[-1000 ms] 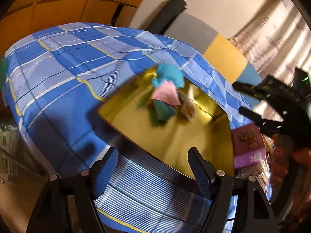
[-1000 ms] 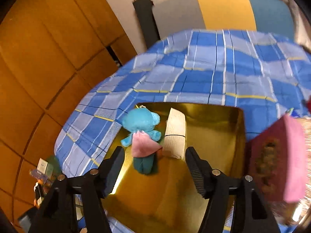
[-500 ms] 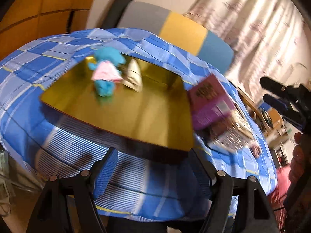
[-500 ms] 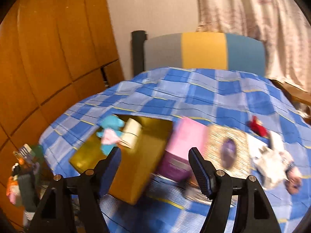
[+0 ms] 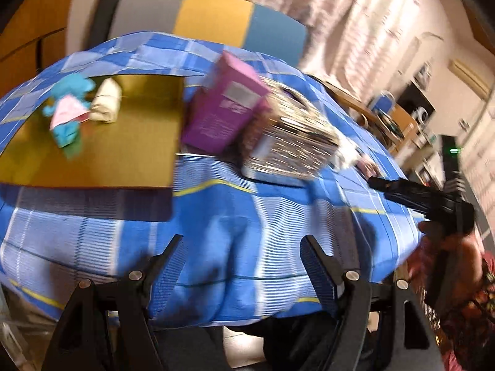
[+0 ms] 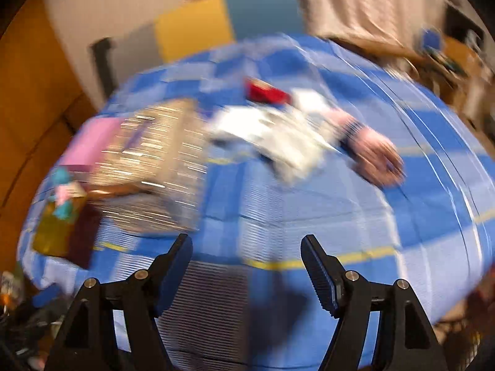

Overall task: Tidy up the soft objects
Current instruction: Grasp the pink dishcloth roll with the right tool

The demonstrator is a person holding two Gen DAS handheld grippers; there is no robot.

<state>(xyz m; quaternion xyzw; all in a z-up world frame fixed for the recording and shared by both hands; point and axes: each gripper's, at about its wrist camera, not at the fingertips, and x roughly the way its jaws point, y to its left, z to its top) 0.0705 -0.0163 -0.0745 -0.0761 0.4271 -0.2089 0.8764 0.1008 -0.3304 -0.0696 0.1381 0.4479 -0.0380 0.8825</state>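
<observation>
A blue plush doll in a pink dress (image 5: 68, 114) and a rolled cream cloth (image 5: 106, 104) lie in a shallow gold tray (image 5: 130, 154) on the blue checked tablecloth. The doll also shows in the right wrist view (image 6: 63, 194). Further right lie blurred soft items: a white one (image 6: 278, 136), a red one (image 6: 266, 92) and a pinkish one (image 6: 376, 159). My left gripper (image 5: 244, 273) is open and empty at the table's near edge. My right gripper (image 6: 246, 273) is open and empty; it also appears from the side in the left wrist view (image 5: 414, 191).
A purple box (image 5: 225, 108) and a glittery silver box (image 5: 294, 136) stand between the tray and the loose items. A grey, yellow and blue chair back (image 5: 213, 15) is behind the table. Wooden panels are at left, shelves and curtains at right.
Both grippers have pulled back and swung right, away from the gold tray. The boxes and the loose soft items on the right have come into view. Both stay open.
</observation>
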